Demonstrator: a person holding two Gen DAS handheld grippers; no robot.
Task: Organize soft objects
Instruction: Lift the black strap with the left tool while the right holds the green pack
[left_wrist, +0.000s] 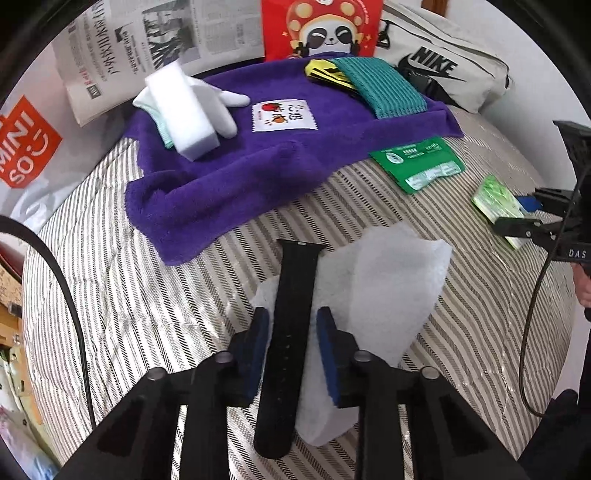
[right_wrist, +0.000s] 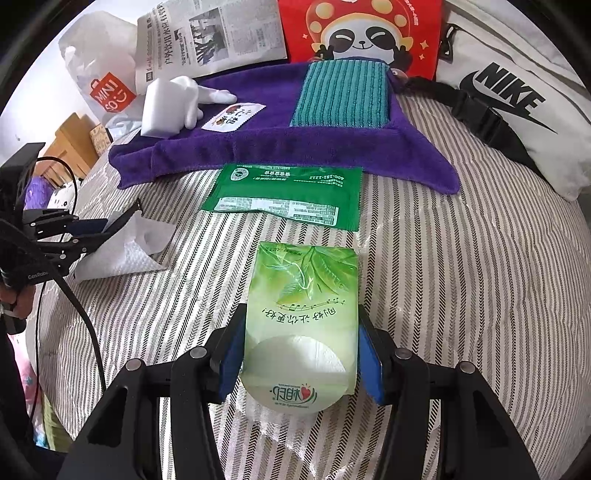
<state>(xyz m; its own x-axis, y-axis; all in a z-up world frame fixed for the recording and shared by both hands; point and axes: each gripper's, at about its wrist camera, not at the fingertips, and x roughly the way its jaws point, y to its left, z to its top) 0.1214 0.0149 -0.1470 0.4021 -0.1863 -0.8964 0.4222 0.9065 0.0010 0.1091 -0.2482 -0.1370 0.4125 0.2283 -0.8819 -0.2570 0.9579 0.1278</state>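
Note:
In the left wrist view my left gripper (left_wrist: 293, 317) is shut on a black watch strap (left_wrist: 295, 295). The strap runs lengthwise between the blue pads, above a crumpled white paper towel (left_wrist: 384, 280) on the striped bed cover (left_wrist: 147, 314). The right wrist view shows that gripper (right_wrist: 92, 227) at the left edge, with the strap (right_wrist: 123, 218) sticking out over the towel (right_wrist: 125, 251). My right gripper (right_wrist: 300, 321) is shut on a green tissue pack (right_wrist: 306, 291), its pads pressed against both long sides. A purple towel (left_wrist: 236, 177) lies farther back, carrying a white sponge (left_wrist: 184, 110), a white glove (left_wrist: 221, 103) and a teal cloth (left_wrist: 384, 86).
A flat green packet (right_wrist: 288, 195) lies between the tissue pack and the purple towel (right_wrist: 258, 147). Behind the towel stand a red panda bag (right_wrist: 365, 33), a white Nike bag (right_wrist: 517, 96), a newspaper (right_wrist: 207, 37) and a Miniso bag (right_wrist: 107, 92). A black cable (left_wrist: 70, 295) hangs at the left.

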